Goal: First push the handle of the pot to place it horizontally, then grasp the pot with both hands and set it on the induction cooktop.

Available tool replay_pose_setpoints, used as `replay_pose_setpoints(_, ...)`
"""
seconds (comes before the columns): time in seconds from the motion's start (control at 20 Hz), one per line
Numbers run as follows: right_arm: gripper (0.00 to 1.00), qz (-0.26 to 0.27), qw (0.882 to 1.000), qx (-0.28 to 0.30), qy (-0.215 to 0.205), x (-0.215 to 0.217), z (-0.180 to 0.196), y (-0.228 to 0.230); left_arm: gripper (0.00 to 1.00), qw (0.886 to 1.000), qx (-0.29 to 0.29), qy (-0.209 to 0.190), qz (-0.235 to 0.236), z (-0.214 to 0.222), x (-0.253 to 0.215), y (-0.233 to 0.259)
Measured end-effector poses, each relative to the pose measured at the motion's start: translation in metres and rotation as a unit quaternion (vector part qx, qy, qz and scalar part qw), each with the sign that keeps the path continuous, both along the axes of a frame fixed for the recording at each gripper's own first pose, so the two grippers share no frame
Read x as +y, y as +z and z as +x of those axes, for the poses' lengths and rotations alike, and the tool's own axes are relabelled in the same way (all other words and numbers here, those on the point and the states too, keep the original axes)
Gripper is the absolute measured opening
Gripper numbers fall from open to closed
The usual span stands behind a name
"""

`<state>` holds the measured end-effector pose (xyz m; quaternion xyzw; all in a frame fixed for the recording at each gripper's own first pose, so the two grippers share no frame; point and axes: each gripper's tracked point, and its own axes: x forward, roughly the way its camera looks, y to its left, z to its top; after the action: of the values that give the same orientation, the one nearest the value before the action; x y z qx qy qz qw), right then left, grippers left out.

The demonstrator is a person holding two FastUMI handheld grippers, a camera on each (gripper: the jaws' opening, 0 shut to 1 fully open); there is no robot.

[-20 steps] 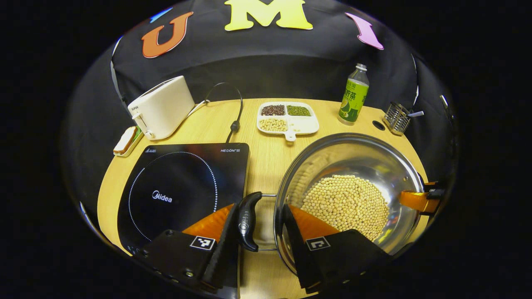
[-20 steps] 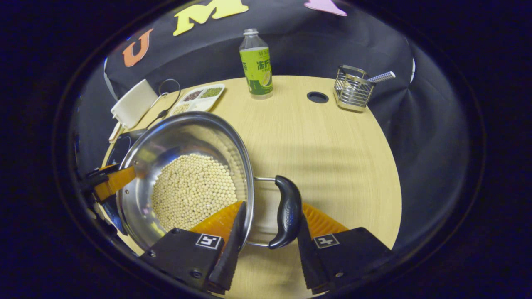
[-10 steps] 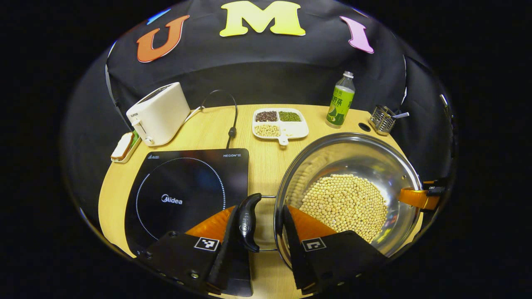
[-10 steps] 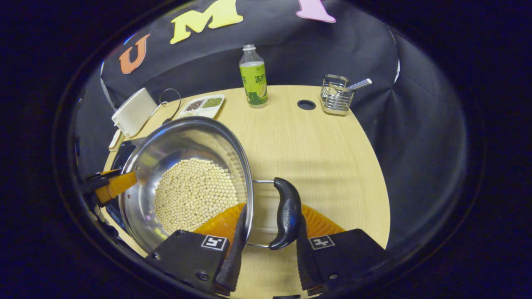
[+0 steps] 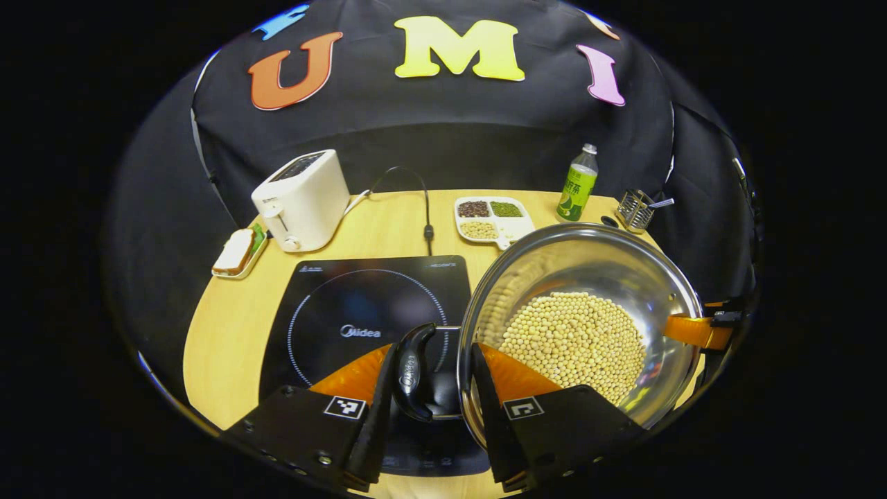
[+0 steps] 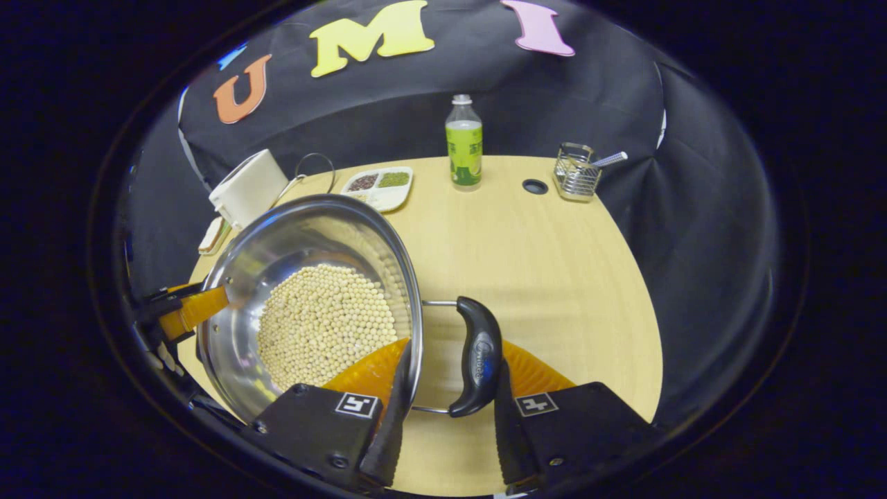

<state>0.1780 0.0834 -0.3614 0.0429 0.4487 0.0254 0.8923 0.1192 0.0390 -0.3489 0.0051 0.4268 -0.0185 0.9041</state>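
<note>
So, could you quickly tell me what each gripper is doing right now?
Left gripper: shut on the pot's left handle.
Right gripper: shut on the pot's right handle.

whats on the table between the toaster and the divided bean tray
In the left gripper view, a black power cord loops over the bare wood between the toaster and the divided bean tray, running down to the induction cooktop.

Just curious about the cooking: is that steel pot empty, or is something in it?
Not empty: the pot holds a layer of pale round beans covering its bottom, well below the rim.
</note>
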Motion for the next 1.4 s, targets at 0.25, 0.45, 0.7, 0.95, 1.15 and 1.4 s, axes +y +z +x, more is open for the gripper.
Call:
replay_pose_setpoints(0.25, 0.56, 0.005, 1.0, 0.0, 0.02, 0.049, -0.003, 0.002, 0.57, 1.0, -0.002, 0.02, 0.007, -0.014, 0.047, 0.004)
replay_pose_setpoints(0.45, 0.55, 0.006, 0.999, 0.002, 0.034, 0.084, 0.0, 0.002, 0.57, 0.999, 0.0, 0.033, 0.01, -0.019, 0.083, 0.006)
replay_pose_setpoints(0.7, 0.56, 0.011, 0.999, 0.006, 0.043, 0.122, 0.01, -0.001, 0.57, 0.999, 0.003, 0.044, 0.013, -0.017, 0.12, 0.003)
replay_pose_setpoints(0.95, 0.55, 0.015, 0.999, 0.015, 0.044, 0.167, 0.019, -0.011, 0.57, 0.999, 0.007, 0.043, 0.02, -0.006, 0.154, -0.005)
replay_pose_setpoints(1.15, 0.55, 0.018, 0.998, 0.026, 0.046, 0.192, 0.03, -0.019, 0.57, 0.999, 0.013, 0.044, 0.025, 0.006, 0.18, -0.013)
replay_pose_setpoints(1.4, 0.55, 0.011, 0.998, 0.03, 0.05, 0.216, 0.046, -0.023, 0.57, 0.998, 0.022, 0.052, 0.021, 0.015, 0.201, -0.023)
